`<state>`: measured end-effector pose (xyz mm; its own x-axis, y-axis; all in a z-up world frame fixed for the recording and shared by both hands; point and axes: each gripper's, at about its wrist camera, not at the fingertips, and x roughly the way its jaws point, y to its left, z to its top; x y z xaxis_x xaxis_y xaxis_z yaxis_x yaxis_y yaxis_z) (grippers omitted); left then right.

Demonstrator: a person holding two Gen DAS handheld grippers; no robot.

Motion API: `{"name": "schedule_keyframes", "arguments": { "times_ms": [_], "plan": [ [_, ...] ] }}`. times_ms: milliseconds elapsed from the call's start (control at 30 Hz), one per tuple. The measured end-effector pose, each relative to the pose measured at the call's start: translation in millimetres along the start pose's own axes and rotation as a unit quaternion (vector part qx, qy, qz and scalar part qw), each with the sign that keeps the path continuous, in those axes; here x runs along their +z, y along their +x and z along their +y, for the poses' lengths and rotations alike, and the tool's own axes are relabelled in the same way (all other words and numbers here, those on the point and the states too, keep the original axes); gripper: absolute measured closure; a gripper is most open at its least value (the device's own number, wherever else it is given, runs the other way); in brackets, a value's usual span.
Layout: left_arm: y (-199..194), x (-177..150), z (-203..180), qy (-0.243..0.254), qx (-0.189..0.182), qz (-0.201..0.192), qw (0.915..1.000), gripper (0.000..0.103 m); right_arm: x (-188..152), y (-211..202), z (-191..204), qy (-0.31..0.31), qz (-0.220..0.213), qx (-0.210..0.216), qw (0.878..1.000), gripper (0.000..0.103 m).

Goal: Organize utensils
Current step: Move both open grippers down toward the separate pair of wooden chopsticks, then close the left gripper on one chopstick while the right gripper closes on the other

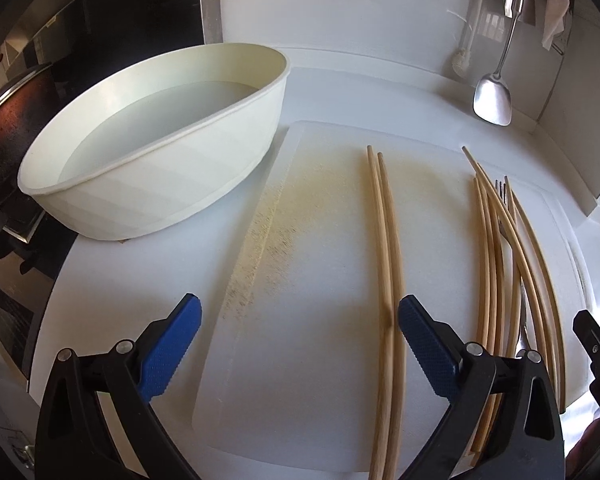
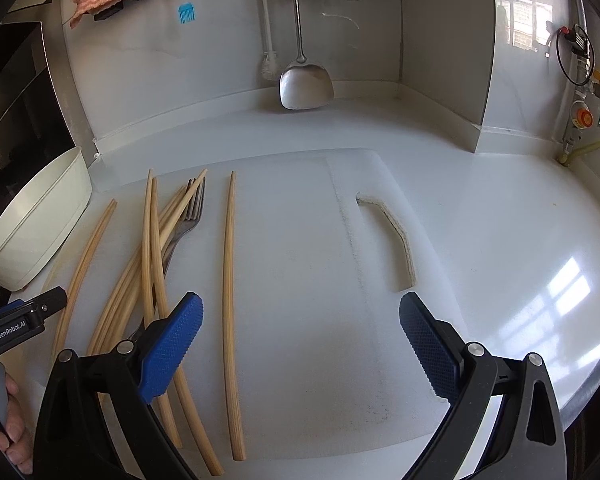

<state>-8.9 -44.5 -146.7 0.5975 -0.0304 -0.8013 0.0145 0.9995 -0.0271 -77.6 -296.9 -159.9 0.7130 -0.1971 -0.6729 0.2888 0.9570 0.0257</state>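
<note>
While both grippers hang open and empty, the single chopstick (image 2: 230, 300) lies lengthwise on the cutting board (image 2: 320, 340), lower centre of frame. It sits just inside the right gripper (image 2: 300, 344)'s left finger, nearer than the left gripper (image 1: 300, 344).

Fork (image 2: 188, 222) handle hidden (under chopsticks (image 2: 152, 264)).

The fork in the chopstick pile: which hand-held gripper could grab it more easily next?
Probably the right hand-held gripper. It is open, and the fork with its pile lies just beside its left finger. The left hand-held gripper, also open, straddles the separate chopstick pair instead.
</note>
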Motion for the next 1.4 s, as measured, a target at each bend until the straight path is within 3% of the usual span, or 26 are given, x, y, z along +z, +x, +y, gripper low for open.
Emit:
{"name": "schedule_keyframes", "arguments": {
  "times_ms": [267, 400, 633, 800, 1033, 1233, 1300, 1400],
  "plan": [
    [3.0, 4.1, -6.5, 0.019, 0.014, -0.003, 0.9997, 0.005, 0.3, -0.3, 0.8, -0.002, -0.002, 0.0, 1.0, 0.009],
    [10.2, 3.5, -12.5, 0.024, 0.009, 0.014, 0.9996, 0.006, 0.9, 0.5, 0.3, -0.002, -0.003, 0.0, 1.0, 0.009],
    [17.1, 7.7, -13.1, 0.008, 0.005, 0.014, 0.9999, 0.006, 1.6, 4.2, 4.4, -0.02, -0.004, -0.007, 1.0, 0.009],
    [19.2, 12.0, -21.0, 0.018, 0.011, 0.005, 0.9998, 0.006, 3.8, 12.3, 9.6, -0.038, -0.001, -0.04, 0.998, 0.009],
    [22.5, 15.1, -22.1, 0.013, 0.003, 0.004, 0.9999, 0.006, 5.2, 26.7, 20.3, -0.076, 0.015, -0.04, 0.996, 0.01],
    [23.8, 16.5, -25.1, 0.015, 0.001, 0.0, 0.9999, 0.006, 6.2, 29.2, 20.4, -0.086, 0.002, -0.032, 0.996, 0.01],
    [23.5, 15.6, -25.4, 0.015, 0.001, -0.003, 0.9999, 0.006, 5.3, 29.5, 18.1, -0.082, 0.002, -0.021, 0.996, 0.011],
    [20.7, 12.5, -26.3, 0.016, -0.003, -0.01, 0.9998, 0.01, 3.4, 27.5, 16.1, -0.075, 0.002, 0.003, 0.997, 0.022]
  ]
}}
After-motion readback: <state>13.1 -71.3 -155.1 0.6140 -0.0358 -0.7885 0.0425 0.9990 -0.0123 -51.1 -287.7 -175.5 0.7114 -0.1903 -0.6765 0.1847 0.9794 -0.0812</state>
